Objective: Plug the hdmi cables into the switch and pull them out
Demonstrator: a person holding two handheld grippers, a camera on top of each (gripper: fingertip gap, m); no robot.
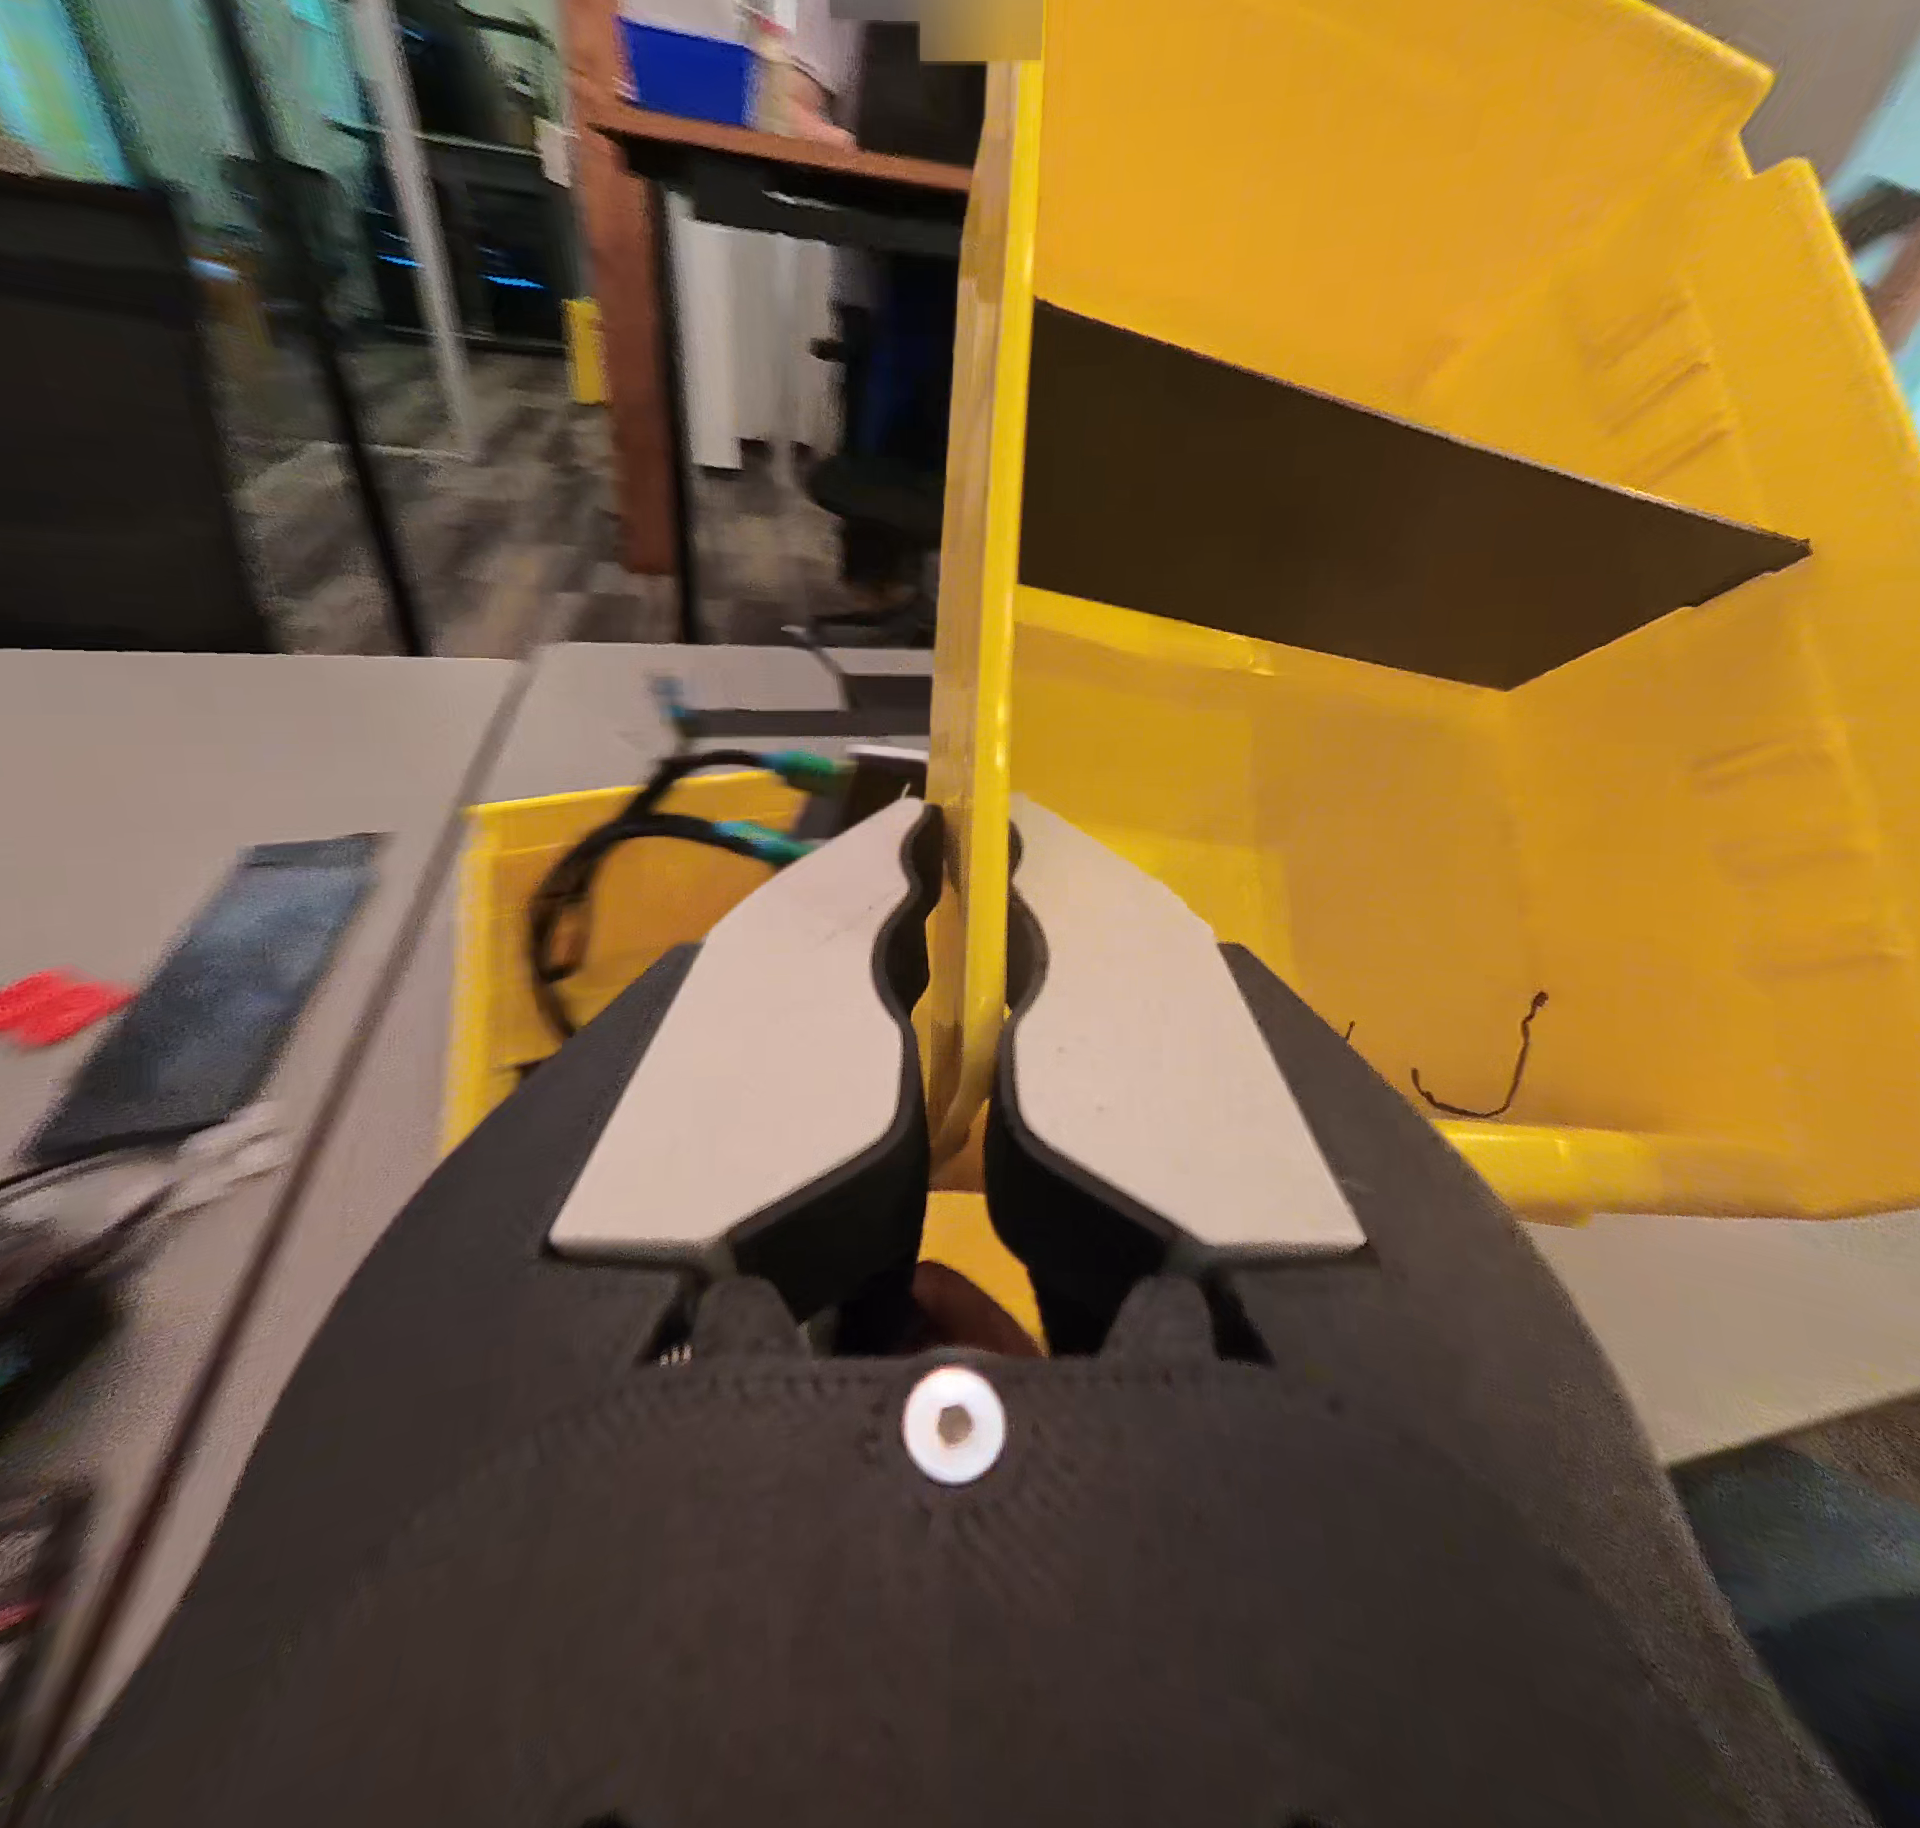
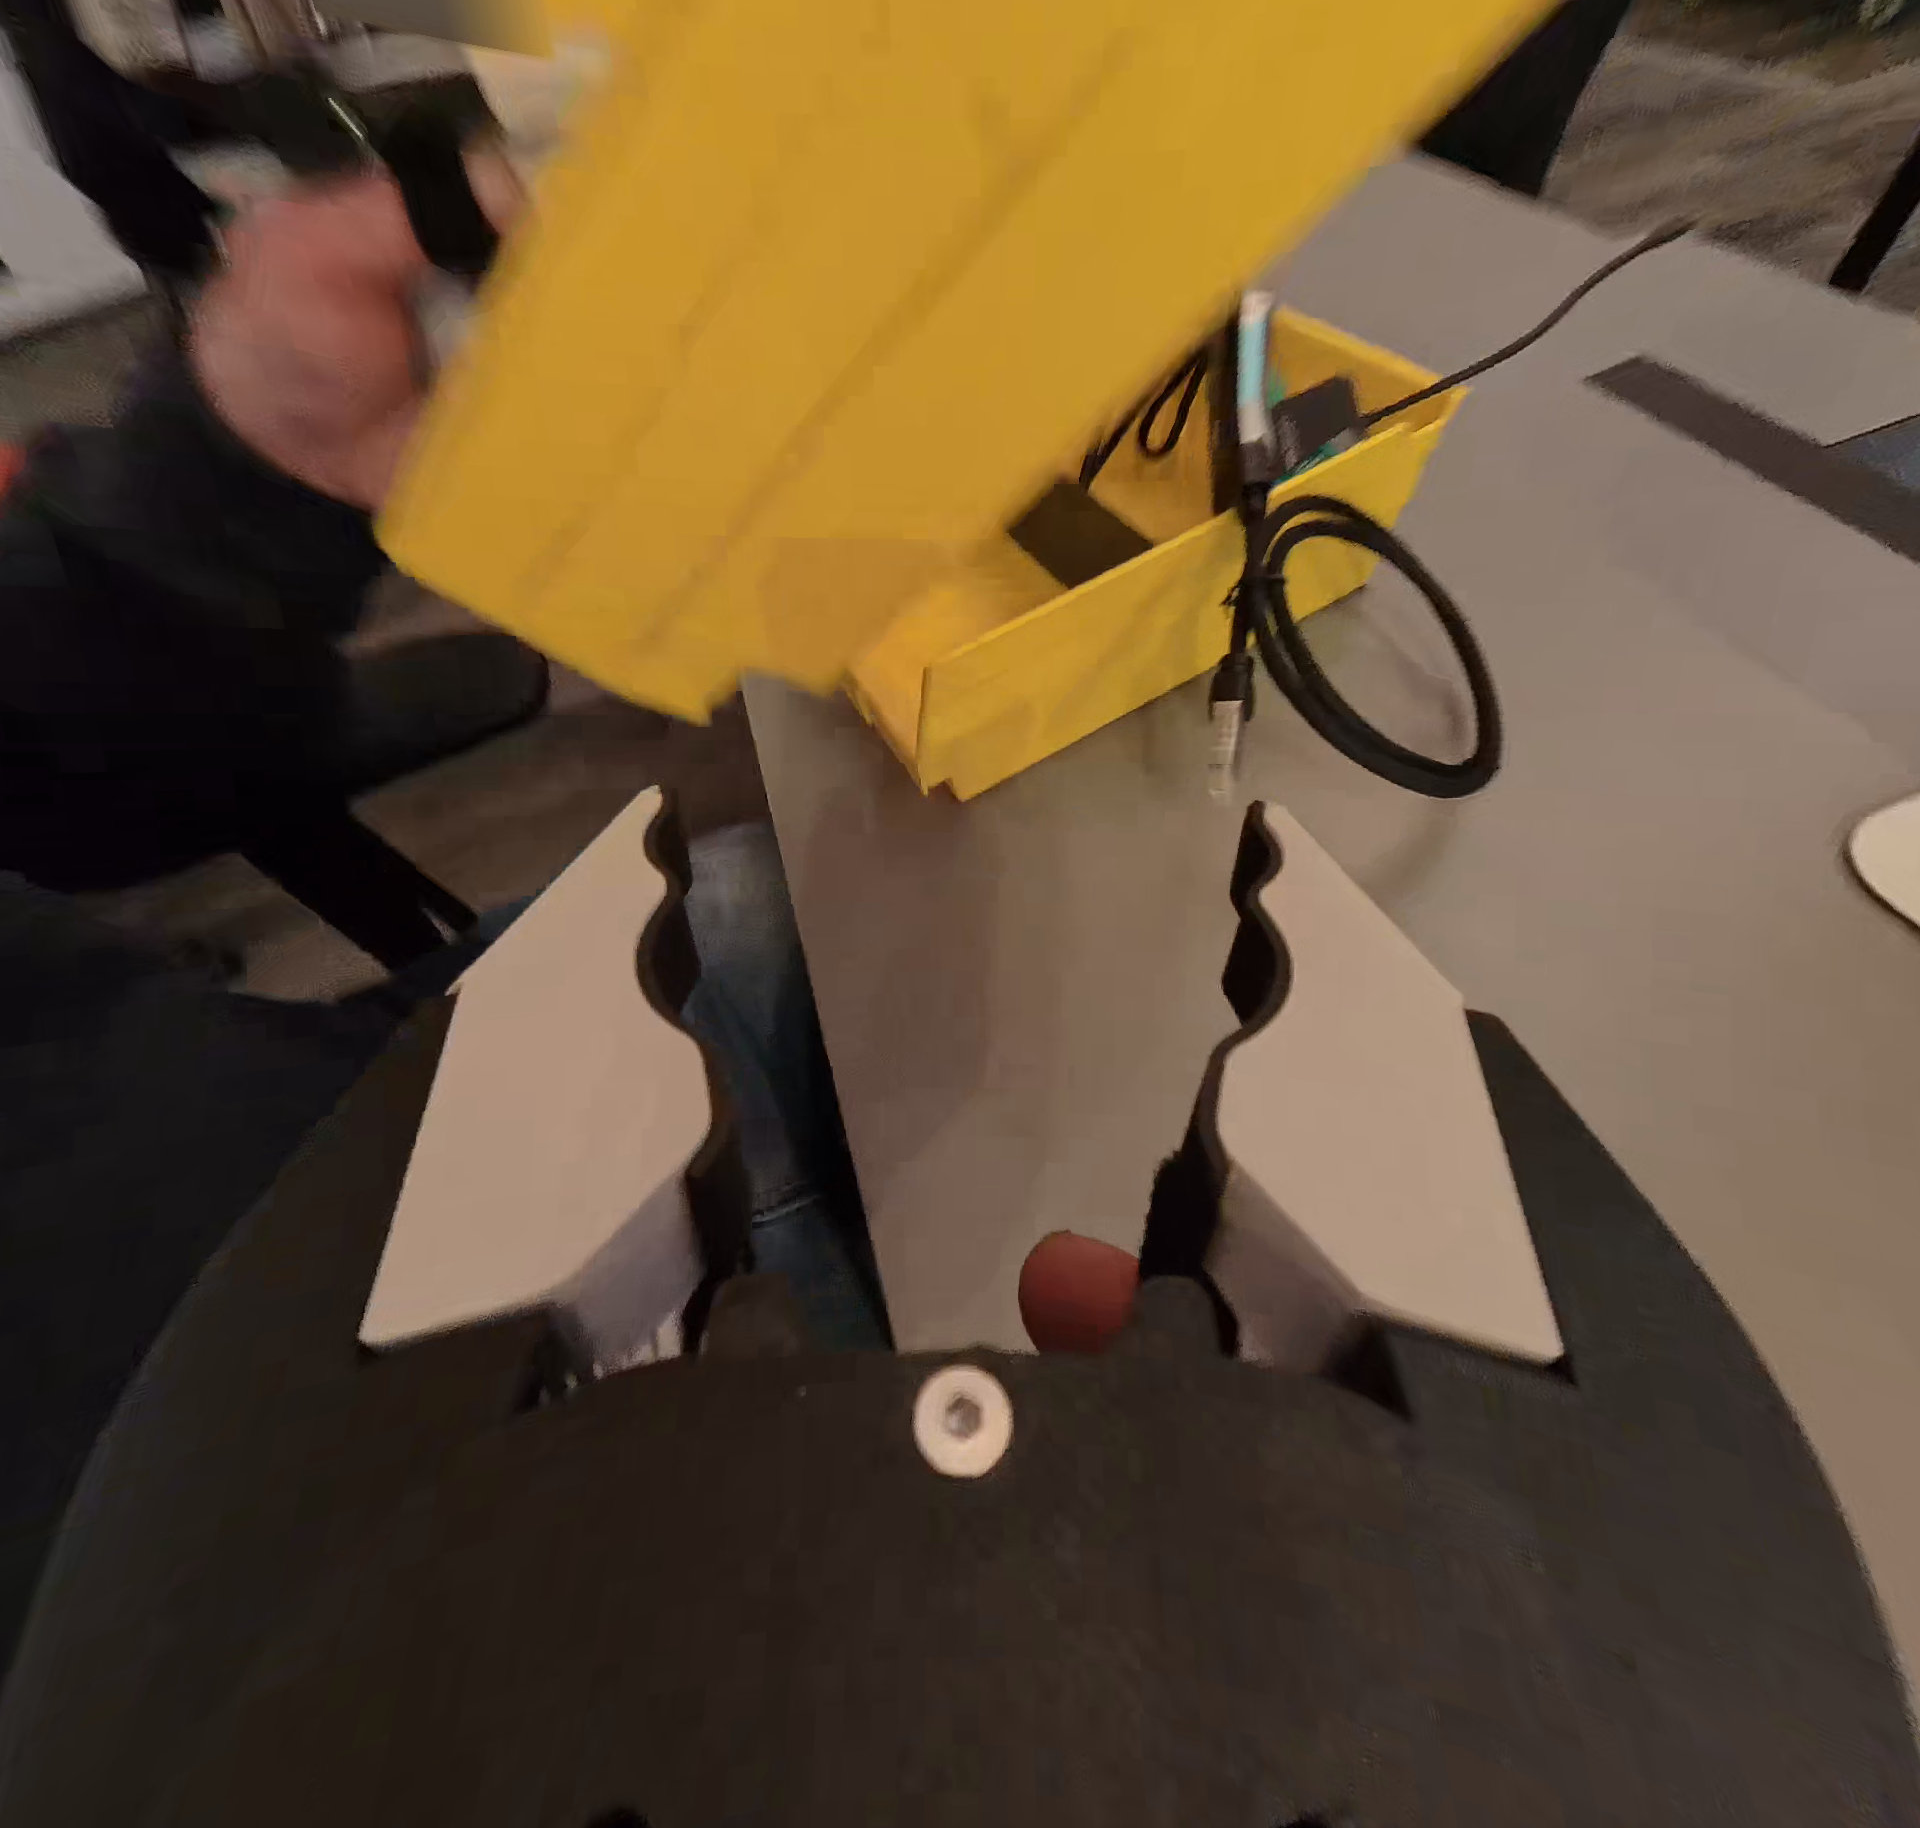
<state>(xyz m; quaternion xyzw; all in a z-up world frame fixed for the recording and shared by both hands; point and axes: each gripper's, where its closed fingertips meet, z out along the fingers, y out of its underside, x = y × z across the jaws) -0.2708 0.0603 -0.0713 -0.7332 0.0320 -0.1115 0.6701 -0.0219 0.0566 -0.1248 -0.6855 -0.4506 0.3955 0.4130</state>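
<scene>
- The left gripper (image 1: 971, 843) is closed on the thin side wall of a yellow plastic bin (image 1: 1351, 251), lifted and tipped on its side, with a black divider (image 1: 1351, 521) across its inside.
- From the right wrist view, that lifted bin (image 2: 883, 251) hangs blurred above the grey table (image 2: 1039, 999), with a person's hand (image 2: 312, 365) beside it.
- The right gripper (image 2: 961, 833) is wide open with nothing between its fingers, held above the table's near edge.
- A second yellow bin (image 2: 1122, 656) rests on the table, partly under the lifted one.
- Black HDMI cables (image 2: 1382, 656) lie in that bin; one coil hangs over its side, a plug dangling.
- A small dark box (image 2: 1314, 417) sits at the bin's far end; whether it is the switch cannot be told.
- A dark flat device (image 1: 218, 989) lies on the table left of the bins.
</scene>
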